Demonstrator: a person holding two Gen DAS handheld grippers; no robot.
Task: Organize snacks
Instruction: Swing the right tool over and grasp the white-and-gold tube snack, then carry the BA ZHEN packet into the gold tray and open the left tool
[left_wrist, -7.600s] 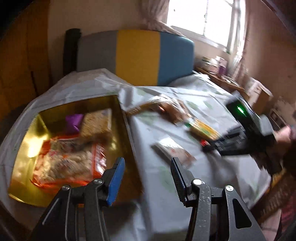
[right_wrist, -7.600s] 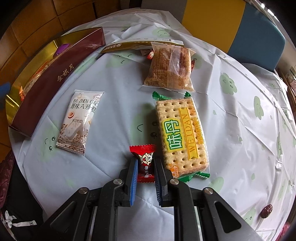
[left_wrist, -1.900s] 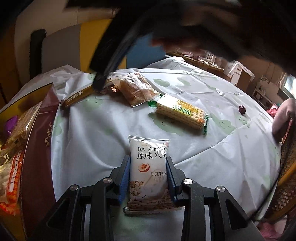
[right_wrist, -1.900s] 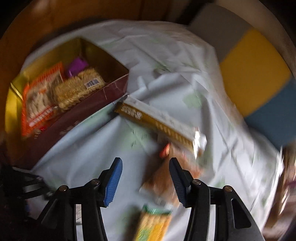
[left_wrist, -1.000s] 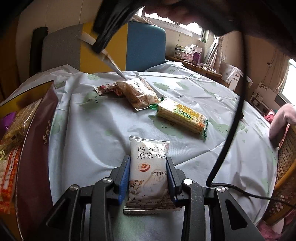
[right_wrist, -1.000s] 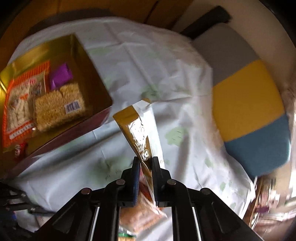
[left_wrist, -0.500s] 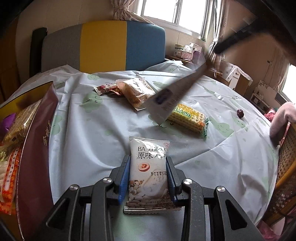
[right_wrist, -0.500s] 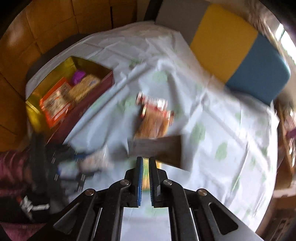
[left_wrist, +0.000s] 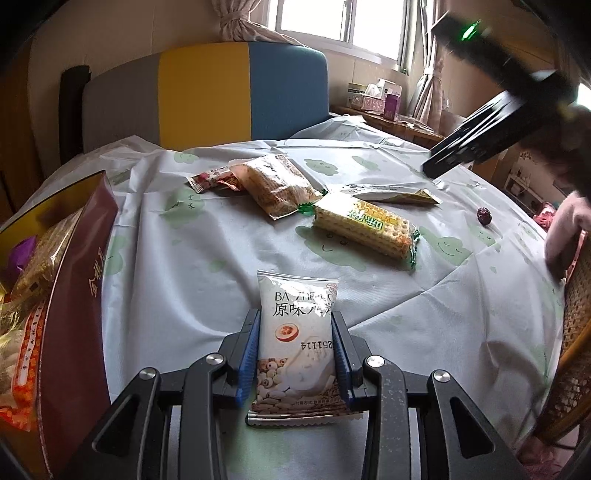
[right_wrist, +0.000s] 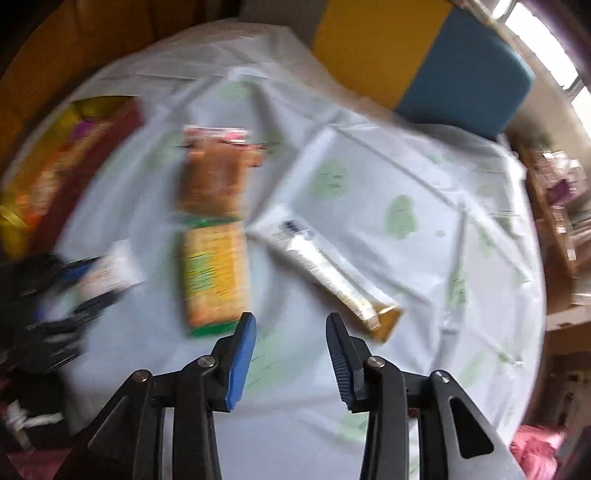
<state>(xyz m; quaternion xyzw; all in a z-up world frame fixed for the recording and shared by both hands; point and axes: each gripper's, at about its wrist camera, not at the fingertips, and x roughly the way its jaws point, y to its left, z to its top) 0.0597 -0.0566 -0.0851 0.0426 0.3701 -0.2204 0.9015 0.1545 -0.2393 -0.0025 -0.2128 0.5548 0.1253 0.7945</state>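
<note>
My left gripper (left_wrist: 295, 345) is shut on a white snack packet (left_wrist: 297, 343) with Chinese print, low over the table near its front edge. My right gripper (right_wrist: 290, 345) is open and empty, high above the table; it also shows at the upper right of the left wrist view (left_wrist: 491, 122). Below it lie a long gold-and-white packet (right_wrist: 332, 273), a yellow cracker pack (right_wrist: 216, 273) and a brown snack bag (right_wrist: 212, 184). The gold box (left_wrist: 55, 266) with maroon walls holds several snacks at the left.
A small red-and-white wrapper (left_wrist: 212, 179) lies behind the brown bag (left_wrist: 277, 186). A dark date (left_wrist: 482, 215) sits at the table's right. A grey, yellow and blue chair back (left_wrist: 207, 96) stands behind the table. A wicker chair (left_wrist: 576, 354) is at the right edge.
My right gripper carried the long gold packet from near the box across the table, let it go right of the crackers and opened. My left gripper stayed still on the white packet.
</note>
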